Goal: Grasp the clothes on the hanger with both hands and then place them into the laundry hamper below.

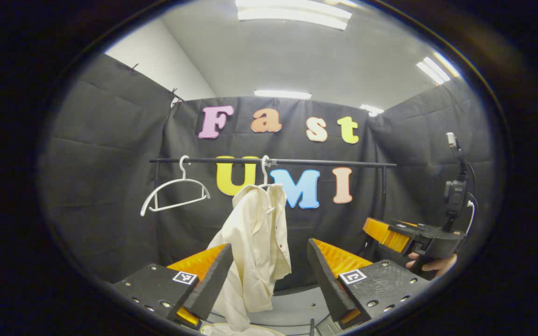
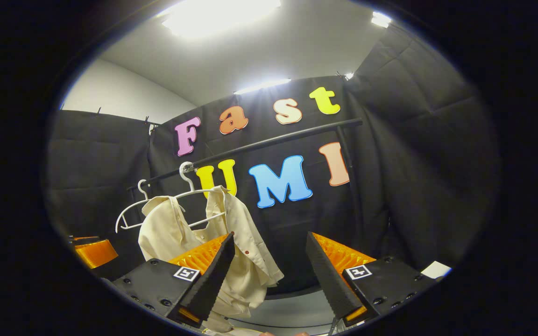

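Note:
A cream shirt [image 1: 257, 233] hangs bunched from a white hanger [image 1: 265, 173] on the black rail [image 1: 325, 163]. My left gripper [image 1: 269, 280] is open, below and short of the shirt, whose hem drops between its fingers farther off. The right gripper [image 1: 392, 235] is at the right, open, held by a hand [image 1: 433, 265]. In the right gripper view the shirt [image 2: 161, 233] drapes off its hanger [image 2: 199, 192] to the left of my open right gripper [image 2: 269, 275], apart from it. The left gripper [image 2: 94, 252] peeks in at the far left.
An empty white hanger [image 1: 175, 193] hangs left of the shirt on the same rail [image 2: 273, 140]; it is also behind the shirt [image 2: 129, 212]. A pale curved rim [image 1: 241, 330], perhaps the hamper, lies at the bottom edge. Grey floor [image 2: 297, 308] lies below.

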A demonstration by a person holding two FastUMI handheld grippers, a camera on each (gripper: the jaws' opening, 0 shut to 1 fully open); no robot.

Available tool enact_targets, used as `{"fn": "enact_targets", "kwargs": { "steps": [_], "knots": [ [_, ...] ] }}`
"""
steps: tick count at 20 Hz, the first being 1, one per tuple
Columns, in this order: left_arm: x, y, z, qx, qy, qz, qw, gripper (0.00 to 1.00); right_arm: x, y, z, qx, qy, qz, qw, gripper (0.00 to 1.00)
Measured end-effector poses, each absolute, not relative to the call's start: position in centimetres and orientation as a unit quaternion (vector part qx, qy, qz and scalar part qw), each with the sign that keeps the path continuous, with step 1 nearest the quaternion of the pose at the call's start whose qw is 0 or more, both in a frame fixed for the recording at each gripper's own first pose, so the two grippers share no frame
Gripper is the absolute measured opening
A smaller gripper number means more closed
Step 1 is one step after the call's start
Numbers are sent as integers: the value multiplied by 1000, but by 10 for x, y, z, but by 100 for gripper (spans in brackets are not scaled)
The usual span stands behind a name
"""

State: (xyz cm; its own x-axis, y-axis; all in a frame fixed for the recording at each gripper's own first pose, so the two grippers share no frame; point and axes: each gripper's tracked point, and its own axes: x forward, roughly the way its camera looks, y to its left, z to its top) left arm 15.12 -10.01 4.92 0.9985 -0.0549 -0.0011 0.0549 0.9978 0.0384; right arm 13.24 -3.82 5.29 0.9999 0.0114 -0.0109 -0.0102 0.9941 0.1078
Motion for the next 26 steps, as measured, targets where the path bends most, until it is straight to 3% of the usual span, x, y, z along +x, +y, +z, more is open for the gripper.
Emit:
{"fn": "enact_targets", "kwargs": {
  "steps": [11,21,26],
  "knots": [
    [287,-130,42,46,6,22,999,94,268,6,30,78,44,121,989,97],
    [367,-90,18,35,3,167,985,94,377,43,2,71,61,180,979,97],
    [392,-77,8,58,-1,223,973,93,401,72,-16,49,71,218,972,97]
  ]
}}
